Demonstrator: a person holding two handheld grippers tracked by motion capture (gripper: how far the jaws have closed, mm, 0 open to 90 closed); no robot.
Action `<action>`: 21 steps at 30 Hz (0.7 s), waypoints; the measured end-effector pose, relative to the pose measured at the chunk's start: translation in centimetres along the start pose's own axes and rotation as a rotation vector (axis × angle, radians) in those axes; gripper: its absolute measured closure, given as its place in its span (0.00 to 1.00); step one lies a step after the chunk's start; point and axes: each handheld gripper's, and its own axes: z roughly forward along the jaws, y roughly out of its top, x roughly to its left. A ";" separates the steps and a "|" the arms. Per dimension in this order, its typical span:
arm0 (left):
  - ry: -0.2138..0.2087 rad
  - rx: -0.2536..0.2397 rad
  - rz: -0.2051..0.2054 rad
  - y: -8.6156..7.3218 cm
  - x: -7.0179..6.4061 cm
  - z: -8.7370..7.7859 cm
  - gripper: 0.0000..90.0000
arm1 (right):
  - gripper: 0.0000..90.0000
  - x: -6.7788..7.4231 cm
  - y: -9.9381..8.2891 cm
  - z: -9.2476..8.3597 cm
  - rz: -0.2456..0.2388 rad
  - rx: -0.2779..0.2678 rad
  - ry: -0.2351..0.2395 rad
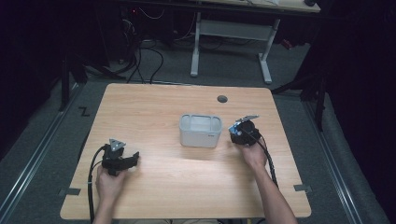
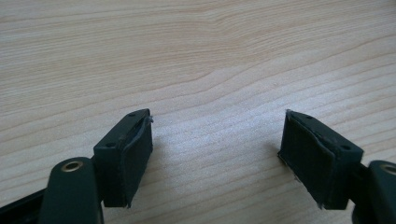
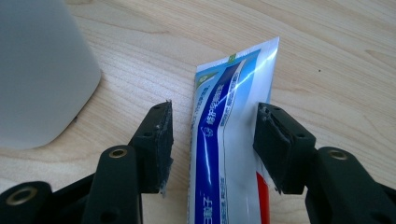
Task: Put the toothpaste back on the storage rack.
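A blue and white toothpaste tube (image 3: 224, 121) lies flat on the wooden table (image 3: 336, 60), its crimped end pointing away from me. My right gripper (image 3: 214, 107) straddles it with jaws open: the left pad stands clear of the tube, the right pad sits at its edge. From above, the right gripper (image 1: 239, 131) is just right of a white bin (image 1: 201, 130), with a bit of the blue tube (image 1: 233, 128) showing under it. My left gripper (image 2: 217, 114) is open over bare wood, holding nothing, and rests near the front left (image 1: 133, 159).
The white rounded bin (image 3: 37, 70) stands close to the left of the right gripper's jaws. A small round cable hole (image 1: 222, 99) sits near the table's far edge. A desk frame (image 1: 231, 42) stands on the floor beyond the table.
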 end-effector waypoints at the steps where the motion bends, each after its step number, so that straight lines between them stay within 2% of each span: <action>1: 0.001 0.000 0.002 0.0 0.0 0.0 0.28 | 0.52 0.1 0.1 0.1 -0.008 0.006 -0.004; 3: 0.001 0.000 0.001 0.0 0.0 0.0 0.28 | 0.53 0.1 0.5 0.3 -0.026 0.018 -0.016; 11: 0.000 0.000 -0.002 0.0 0.0 0.0 0.28 | 0.55 -0.7 0.6 0.8 -0.006 0.047 -0.029; 13: 0.000 0.000 -0.002 0.0 0.0 0.0 0.28 | 0.56 -0.9 0.5 1.2 -0.008 0.076 -0.029; 14: 0.000 0.002 -0.002 0.0 0.0 0.0 0.28 | 0.57 -1.0 0.5 1.4 -0.010 0.089 -0.028; 16: 0.000 0.002 -0.002 0.0 0.0 0.0 0.28 | 0.58 -1.3 0.3 1.6 0.023 0.102 -0.012; 19: 0.000 0.002 -0.002 0.1 0.0 0.0 0.28 | 0.60 -1.3 0.4 1.6 0.011 0.113 -0.004; 21: 0.000 0.002 -0.002 0.1 0.0 0.0 0.28 | 0.61 -1.6 0.5 1.7 0.031 0.120 0.010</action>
